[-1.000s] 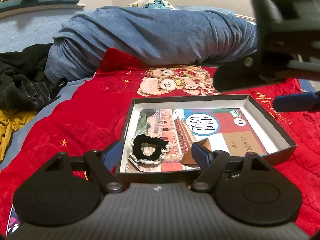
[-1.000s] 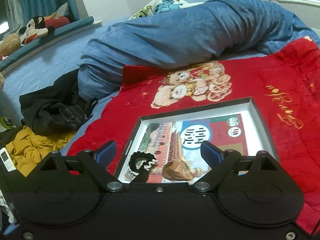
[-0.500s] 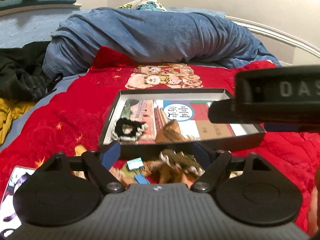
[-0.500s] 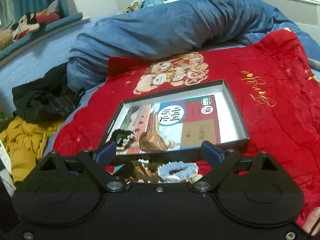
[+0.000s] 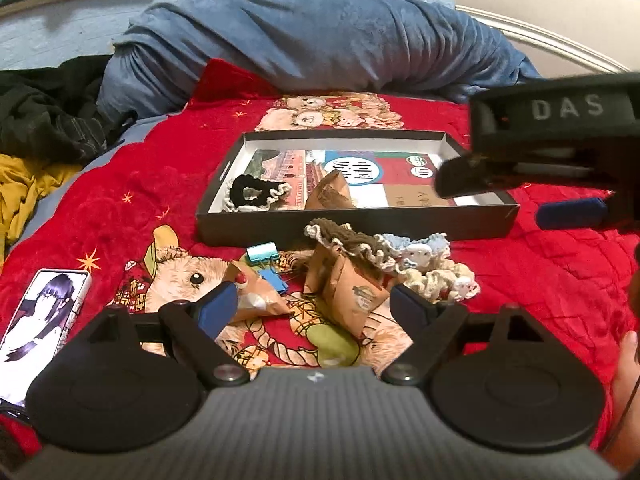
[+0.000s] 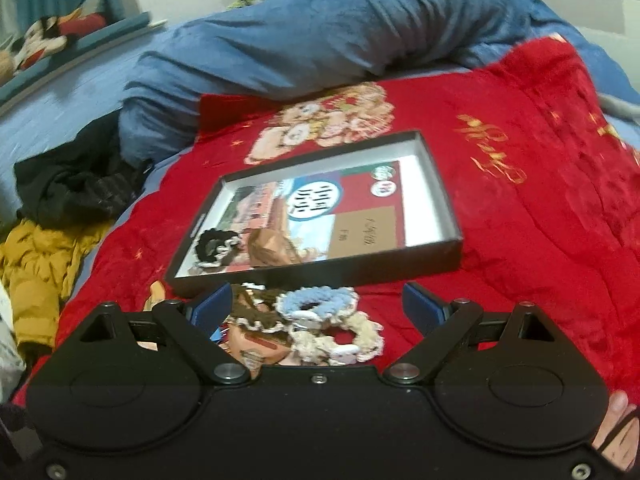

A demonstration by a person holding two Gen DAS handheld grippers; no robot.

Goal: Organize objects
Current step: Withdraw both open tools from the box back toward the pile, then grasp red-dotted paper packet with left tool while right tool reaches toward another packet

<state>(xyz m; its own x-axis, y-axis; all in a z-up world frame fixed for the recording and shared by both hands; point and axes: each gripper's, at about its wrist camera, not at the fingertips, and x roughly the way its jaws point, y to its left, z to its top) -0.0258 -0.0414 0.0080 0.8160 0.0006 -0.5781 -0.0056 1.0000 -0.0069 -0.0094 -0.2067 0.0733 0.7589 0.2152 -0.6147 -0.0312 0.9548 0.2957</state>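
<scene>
- Two pairs of blue-padded fingers are spread wide and pinch nothing: our left gripper (image 5: 312, 306) and our right gripper (image 6: 318, 306) both hover low over the red blanket (image 5: 140, 184).
- Just ahead of the left fingers lie small brown paper packets (image 5: 352, 296); a teal binder clip (image 5: 262, 252) sits a little beyond them, toward the left.
- Between the right fingers, slightly left of centre, we see a light blue crocheted scrunchie (image 6: 316, 306), touching a brown frilled scrunchie (image 6: 256, 308) on its left and a cream crocheted scrunchie (image 6: 344, 338) nearer us.
- We judge the right gripper nearer the scrunchies and the left nearer the packets; the pile's long axis runs left to right, along the box's near wall.
- Straight beyond the pile stands the shallow black cardboard box (image 5: 352, 228), already holding a black scrunchie with a white frill (image 5: 252, 194) and one brown packet (image 5: 330, 196).
- Readable writing: "DAS" on the right gripper's body in the left view; the box's printed liner carries Chinese characters too small to read.
- A phone case with an anime figure (image 5: 44, 312) lies far left.
</scene>
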